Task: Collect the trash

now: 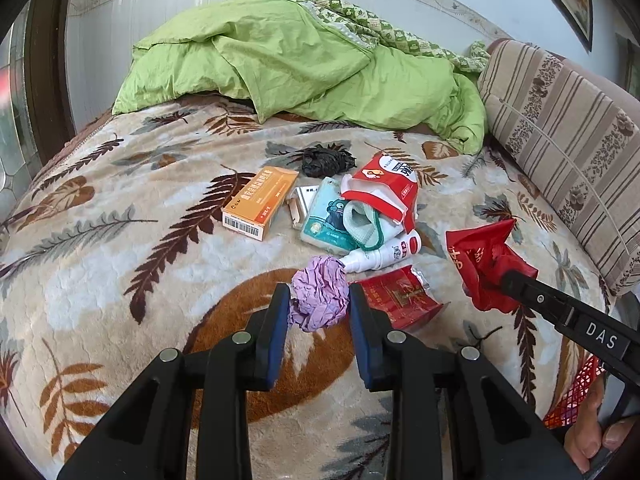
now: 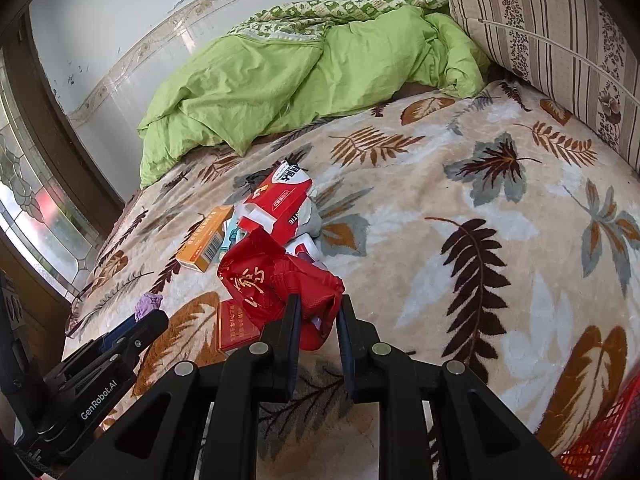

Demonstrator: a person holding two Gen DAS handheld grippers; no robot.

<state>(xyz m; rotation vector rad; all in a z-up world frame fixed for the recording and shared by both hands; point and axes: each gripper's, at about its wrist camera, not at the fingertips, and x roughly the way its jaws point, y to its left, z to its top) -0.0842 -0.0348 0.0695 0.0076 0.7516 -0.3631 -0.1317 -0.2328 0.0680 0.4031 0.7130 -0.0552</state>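
Observation:
Trash lies in a pile on the leaf-patterned blanket [image 1: 120, 240]. A crumpled purple paper ball [image 1: 320, 296] sits between the fingers of my left gripper [image 1: 319, 300], whose jaws stand apart around it without clearly pressing it. My right gripper [image 2: 318, 312] is shut on a red foil wrapper [image 2: 276, 280] and holds it above the blanket; it also shows in the left wrist view [image 1: 486, 264]. A red cigarette pack [image 1: 400, 300] lies right of the paper ball. Beyond are a white bottle [image 1: 380, 256], an orange box [image 1: 260, 204], a red-white carton [image 1: 384, 188] and a black bag [image 1: 326, 160].
A green quilt [image 1: 300, 68] is heaped at the back of the bed. A striped cushion [image 1: 568, 136] lines the right side. A red mesh basket [image 2: 604, 436] stands at the near right edge. A window [image 2: 28, 208] is at the left.

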